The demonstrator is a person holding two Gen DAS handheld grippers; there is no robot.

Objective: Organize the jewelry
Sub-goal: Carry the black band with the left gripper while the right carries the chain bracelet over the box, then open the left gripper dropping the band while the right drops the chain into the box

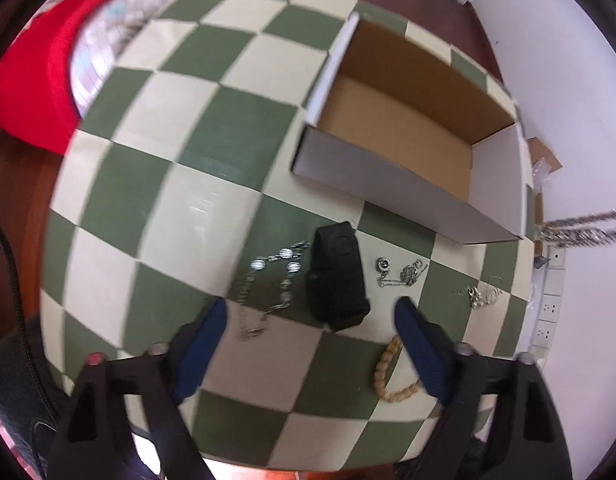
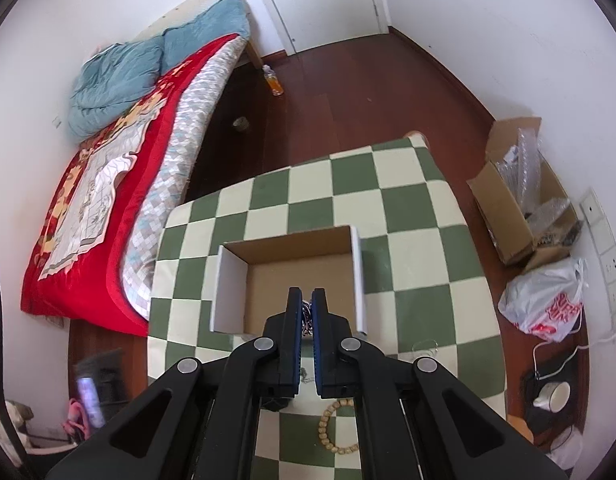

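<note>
Pinching a silver chain (image 2: 306,316), right hand-held gripper (image 2: 306,300) over cardboard box (image 2: 292,276) (bare inside), left hand-held gripper (image 1: 309,312) spread

The left gripper (image 1: 309,312) is spread wide, its two blue-padded fingers (image 1: 204,344) well apart and angled outward, nothing between them; it hangs low over the tabletop (image 1: 156,128), pointing forward and down. The right gripper (image 2: 306,300) is raised higher and tilted downward, its blue pads (image 2: 295,332) drawn close together with only a narrow gap. In that gap a silver chain (image 2: 306,316) is pinched, a short tangle of links showing between the pads.
</note>
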